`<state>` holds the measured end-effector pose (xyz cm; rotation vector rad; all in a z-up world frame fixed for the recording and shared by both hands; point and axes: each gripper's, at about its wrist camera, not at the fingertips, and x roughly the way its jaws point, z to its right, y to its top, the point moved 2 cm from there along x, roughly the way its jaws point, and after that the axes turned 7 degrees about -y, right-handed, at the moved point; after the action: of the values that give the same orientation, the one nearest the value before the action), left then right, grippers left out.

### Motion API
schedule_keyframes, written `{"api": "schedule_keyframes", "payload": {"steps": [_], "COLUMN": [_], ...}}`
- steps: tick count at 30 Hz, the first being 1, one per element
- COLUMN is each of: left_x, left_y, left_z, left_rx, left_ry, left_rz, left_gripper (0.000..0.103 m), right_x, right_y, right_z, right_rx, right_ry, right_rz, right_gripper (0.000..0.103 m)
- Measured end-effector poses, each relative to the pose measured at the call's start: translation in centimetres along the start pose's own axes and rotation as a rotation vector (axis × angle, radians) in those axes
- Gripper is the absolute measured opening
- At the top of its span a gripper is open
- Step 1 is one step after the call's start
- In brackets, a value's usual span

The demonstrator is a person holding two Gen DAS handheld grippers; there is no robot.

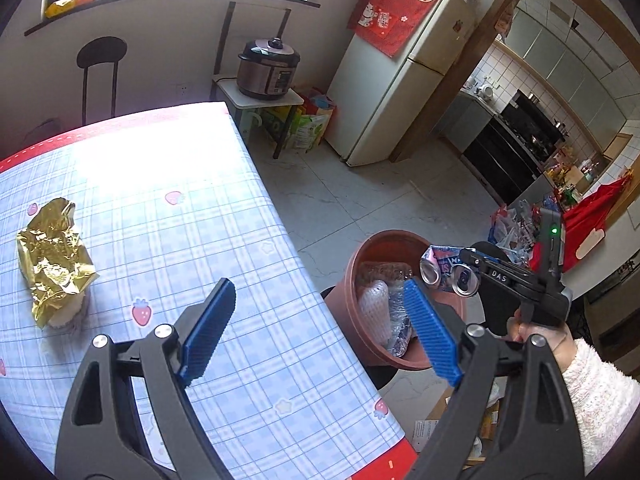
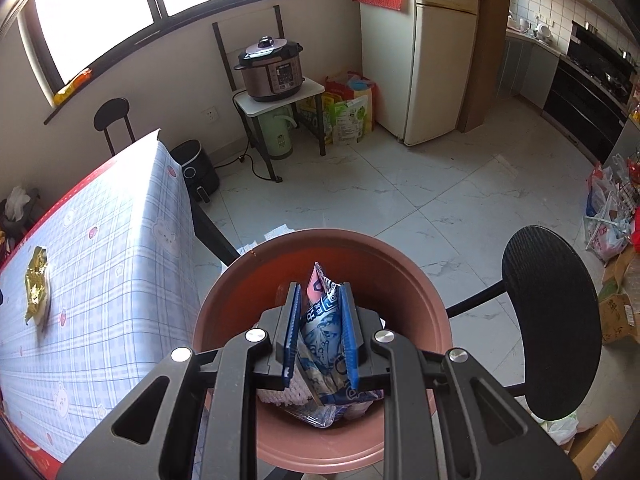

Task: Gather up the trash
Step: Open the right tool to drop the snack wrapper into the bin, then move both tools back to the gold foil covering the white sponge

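Terracotta-brown plastic fills my right view: the bin [image 2: 320, 432] sits on the floor just beside the table [image 2: 120, 248]. My right gripper [image 2: 320, 336] is clamped on a crumpled blue-and-pink wrapper [image 2: 324, 320], holding it over the bin's mouth. Underneath lie white foam netting [image 1: 374, 312] and what looks like clear plastic, though it is hard to make out. My left gripper [image 1: 316, 328] hangs with its jaws spread wide and nothing between them, above the table's edge. A gold foil wrapper [image 1: 52, 264] lies on the checked tablecloth, well apart from both grippers.
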<state>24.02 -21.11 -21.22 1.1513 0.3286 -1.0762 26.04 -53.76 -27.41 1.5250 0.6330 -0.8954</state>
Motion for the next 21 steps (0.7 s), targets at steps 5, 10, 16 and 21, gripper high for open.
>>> {"api": "schedule_keyframes", "payload": {"steps": [5, 10, 16, 21], "left_x": [-1.3, -2.1, -3.3, -5.0], "left_y": [0.0, -0.3, -0.3, 0.0], "left_z": [-1.8, -2.8, -3.5, -4.3], "left_rx": [-0.028, -0.042, -0.04, -0.045], "left_ry": [0.014, 0.018, 0.022, 0.036], "left_rz": [0.013, 0.02, 0.04, 0.07], "left_gripper": [0.084, 0.084, 0.084, 0.085], "right_x": [-1.4, -2.8, -5.8, -9.2], "right_y": [0.6, 1.0, 2.1, 3.0], "right_z": [0.0, 0.3, 0.0, -1.2], "right_rx": [-0.021, 0.001, 0.0, -0.01], "right_ry": [-0.037, -0.065, -0.087, -0.068], "right_rz": [0.032, 0.054, 0.117, 0.185], "right_gripper": [0.02, 0.02, 0.038, 0.08]}}
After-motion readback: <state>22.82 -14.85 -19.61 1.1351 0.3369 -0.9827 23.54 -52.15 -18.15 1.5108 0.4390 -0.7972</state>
